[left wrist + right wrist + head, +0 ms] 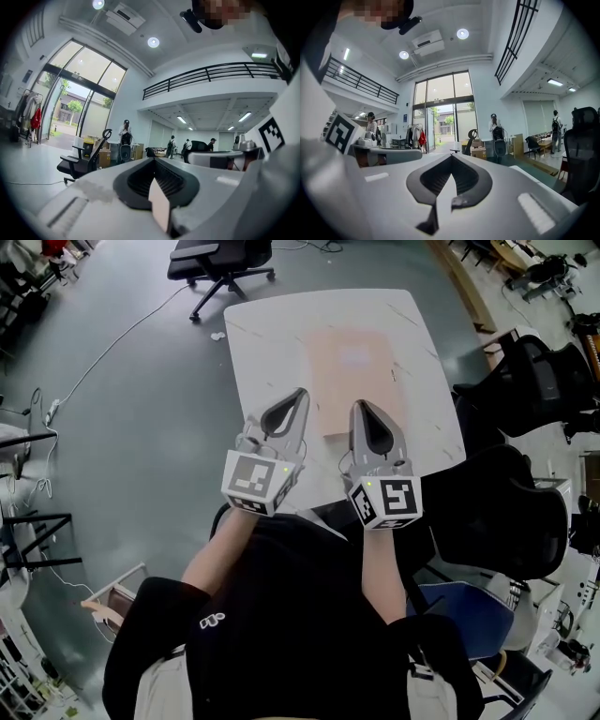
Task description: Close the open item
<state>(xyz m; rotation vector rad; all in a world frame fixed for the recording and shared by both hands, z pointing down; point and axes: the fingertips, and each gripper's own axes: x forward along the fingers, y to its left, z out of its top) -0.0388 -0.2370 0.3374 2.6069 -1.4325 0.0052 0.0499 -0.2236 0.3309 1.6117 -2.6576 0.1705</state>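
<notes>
A flat, pale tan item (352, 371) lies on the white table (272, 343), its near edge just ahead of my right gripper. It lies flat, with a paler patch in its middle. My left gripper (298, 395) hovers over the table's front part, left of the item, jaws shut and holding nothing. My right gripper (360, 407) is beside it at the item's near edge, also shut and empty. Both gripper views point up into the hall, so the item and table are not seen there. In them the left gripper (152, 161) and right gripper (452, 158) have their tips together.
A black office chair (220, 259) stands beyond the table's far edge. More black chairs (525, 381) crowd the right side and near right corner (497, 512). A cable (112, 348) runs over the floor at left. People (125, 136) stand far off in the hall.
</notes>
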